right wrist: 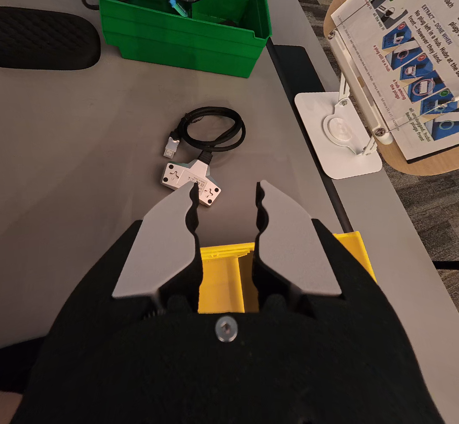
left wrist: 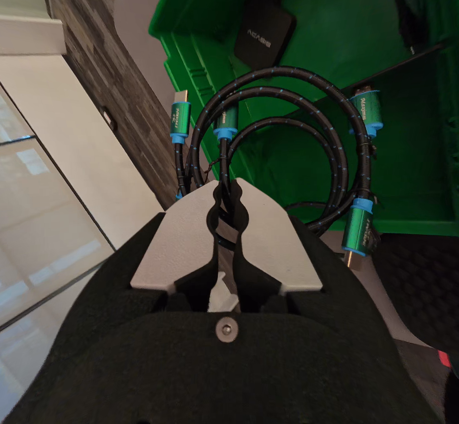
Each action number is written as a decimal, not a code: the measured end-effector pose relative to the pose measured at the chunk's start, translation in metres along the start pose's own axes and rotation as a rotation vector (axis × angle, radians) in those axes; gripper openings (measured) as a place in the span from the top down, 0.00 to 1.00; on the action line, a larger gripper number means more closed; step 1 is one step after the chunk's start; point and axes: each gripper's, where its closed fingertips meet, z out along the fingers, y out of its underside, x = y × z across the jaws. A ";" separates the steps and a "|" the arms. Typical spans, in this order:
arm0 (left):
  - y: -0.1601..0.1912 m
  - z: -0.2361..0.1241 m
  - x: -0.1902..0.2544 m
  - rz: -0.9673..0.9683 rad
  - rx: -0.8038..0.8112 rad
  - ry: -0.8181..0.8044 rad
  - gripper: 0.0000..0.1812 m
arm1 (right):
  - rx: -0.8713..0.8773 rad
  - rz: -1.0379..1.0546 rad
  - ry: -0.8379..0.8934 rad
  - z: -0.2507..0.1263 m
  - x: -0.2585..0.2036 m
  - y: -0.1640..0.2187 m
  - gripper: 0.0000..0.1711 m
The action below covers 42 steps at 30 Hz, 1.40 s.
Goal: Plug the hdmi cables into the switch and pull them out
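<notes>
Left gripper (left wrist: 227, 185), left wrist view: the two grey fingers with black wavy pads are pressed together on a bundle of braided black HDMI cables (left wrist: 280, 113) flecked with blue, the strands passing between the pads. The coiled loops stand ahead of the fingertips, in front of and partly over the open green bin (left wrist: 335, 26). Four green metallic plugs with blue collars show: one at the far left (left wrist: 180, 121), one inside the loops (left wrist: 226, 120), one at the upper right (left wrist: 366, 113), and one at the lower right (left wrist: 359, 233) with its metal tip pointing down. A flat black box (left wrist: 264, 36) with its own cord lies in the bin beyond the coils. A black textured pad (left wrist: 417, 287) lies at the right edge.

Right gripper (right wrist: 224, 184), right wrist view: the fingers stand apart and hold nothing, poised over the grey table (right wrist: 87, 151). The silver HDMI switch (right wrist: 190, 179) lies on the table just ahead of the left fingertip, which overlaps its near edge in this view; whether they touch cannot be told. Its black lead (right wrist: 218, 131) is coiled behind it and ends in a silver plug (right wrist: 171, 147) beside the switch. A yellow bin (right wrist: 223, 280) sits below the fingers. The green bin (right wrist: 183, 36) stands farther back, cables spilling over its rim. A white stand (right wrist: 340, 136) carrying an illustrated instruction sheet (right wrist: 407, 51) occupies the right side.
</notes>
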 end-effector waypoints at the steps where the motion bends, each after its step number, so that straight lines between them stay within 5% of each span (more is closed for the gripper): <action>1: -0.002 -0.001 0.000 0.017 0.021 -0.006 0.96 | -0.003 0.001 -0.001 0.000 0.000 0.001 0.74; 12: -0.002 -0.016 0.014 0.196 0.333 -0.105 0.96 | -0.014 0.000 -0.011 0.003 -0.001 0.002 0.74; 23: 0.029 0.057 0.040 0.124 0.388 -0.107 0.96 | -0.042 -0.004 -0.028 0.012 -0.005 0.005 0.74; 35: 0.046 0.005 0.026 -0.302 0.451 0.392 0.86 | -0.055 0.002 -0.033 0.015 -0.004 0.008 0.75; 42: 0.085 0.037 0.044 -0.347 0.323 0.411 0.90 | -0.060 -0.003 -0.037 0.017 -0.006 0.008 0.74</action>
